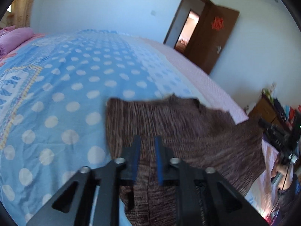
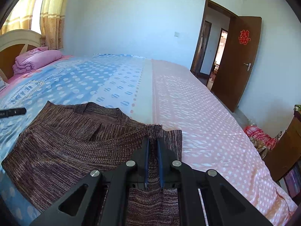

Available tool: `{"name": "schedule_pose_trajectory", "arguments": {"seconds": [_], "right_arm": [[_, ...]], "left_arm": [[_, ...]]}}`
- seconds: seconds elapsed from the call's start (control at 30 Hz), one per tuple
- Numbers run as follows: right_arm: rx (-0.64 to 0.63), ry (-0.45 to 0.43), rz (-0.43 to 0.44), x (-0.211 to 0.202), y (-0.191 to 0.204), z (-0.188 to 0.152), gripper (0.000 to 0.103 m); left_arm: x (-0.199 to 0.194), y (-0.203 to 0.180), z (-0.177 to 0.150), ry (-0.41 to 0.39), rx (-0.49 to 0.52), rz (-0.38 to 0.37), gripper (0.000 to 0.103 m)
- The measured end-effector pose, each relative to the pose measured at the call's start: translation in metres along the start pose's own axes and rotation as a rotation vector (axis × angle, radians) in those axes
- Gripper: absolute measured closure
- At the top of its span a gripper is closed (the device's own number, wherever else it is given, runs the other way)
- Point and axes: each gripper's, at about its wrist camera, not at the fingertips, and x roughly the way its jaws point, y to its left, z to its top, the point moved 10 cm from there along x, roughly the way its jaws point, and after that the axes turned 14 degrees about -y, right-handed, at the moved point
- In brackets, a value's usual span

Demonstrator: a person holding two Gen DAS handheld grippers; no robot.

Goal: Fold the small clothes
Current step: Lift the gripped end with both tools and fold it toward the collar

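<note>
Right up close, the right gripper (image 2: 152, 141) has its blue-padded jaws pinched tight on a fold of the brown knit sweater (image 2: 62, 143), the fabric bunched between them and trailing down under the camera. Over on the left wrist view, the left gripper (image 1: 147, 141) stands partly open above the same sweater (image 1: 188, 124); knit shows through the gap, but the pads press on nothing. The sweater lies spread on the bed (image 2: 197, 113), mostly on the blue polka-dot half, its edge reaching the pink half. Further off, a black gadget (image 2: 12, 112) lies on the sheet, then a folded pink quilt (image 2: 35, 59) by the headboard. Beyond, an open brown door (image 2: 239, 60).
</note>
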Motion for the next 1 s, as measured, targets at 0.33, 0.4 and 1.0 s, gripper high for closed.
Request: {"name": "schedule_pose_trajectory", "arguments": {"seconds": [0.33,0.4,1.0], "right_arm": [[0.025,0.021,0.010,0.001,0.000,-0.011,0.095],[0.030,0.024,0.010,0.002,-0.001,-0.011,0.095],[-0.034,-0.057,-0.036,0.005,-0.006,0.032,0.100]], "left_arm": [[0.028,-0.007,-0.040,0.099,0.117,0.094,0.069],[0.027,-0.010,-0.038,0.088,0.139,0.090,0.090],[0.002,-0.002,0.031,-0.094,0.012,0.086,0.094]]}}
